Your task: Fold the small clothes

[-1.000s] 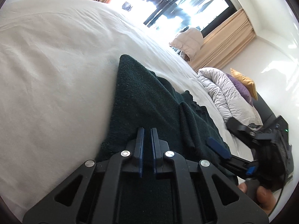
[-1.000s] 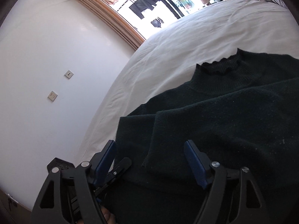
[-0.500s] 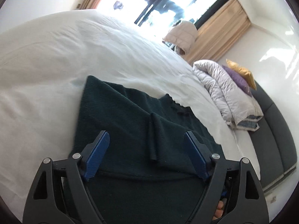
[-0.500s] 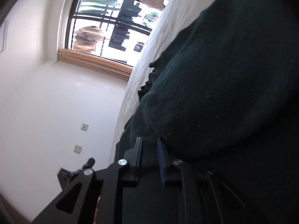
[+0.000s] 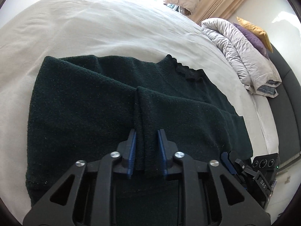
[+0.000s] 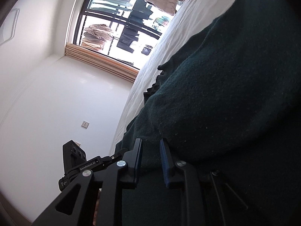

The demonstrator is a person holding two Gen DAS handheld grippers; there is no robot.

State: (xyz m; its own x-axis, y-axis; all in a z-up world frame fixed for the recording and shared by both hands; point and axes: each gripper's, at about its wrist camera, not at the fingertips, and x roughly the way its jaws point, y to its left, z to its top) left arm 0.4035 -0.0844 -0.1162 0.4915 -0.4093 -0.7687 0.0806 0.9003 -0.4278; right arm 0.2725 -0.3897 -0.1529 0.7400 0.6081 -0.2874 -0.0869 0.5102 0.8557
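Observation:
A dark green knit sweater [image 5: 84, 101] lies on the white bed [image 5: 94, 24], both sleeves folded across its front, ruffled collar [image 5: 186, 71] at the far side. My left gripper [image 5: 145, 137] is narrowly closed around the two sleeve cuffs at the sweater's middle. My right gripper [image 6: 150, 146] is closed to a narrow gap on the sweater's near edge [image 6: 216, 103]; it also shows low right in the left wrist view [image 5: 233, 162]. The left gripper shows low left in the right wrist view [image 6: 97, 162].
A grey folded duvet [image 5: 240, 52] with purple and yellow cushions [image 5: 257, 33] lies at the far right by a dark headboard [image 5: 289, 98]. A window with hanging clothes [image 6: 122, 18] and a white wall with a socket [image 6: 85, 124] are beyond the bed.
My left gripper went from wide open to narrowly closed around the sleeve cuffs and moved toward the sweater's middle. The right gripper stays clamped on the sweater's edge.

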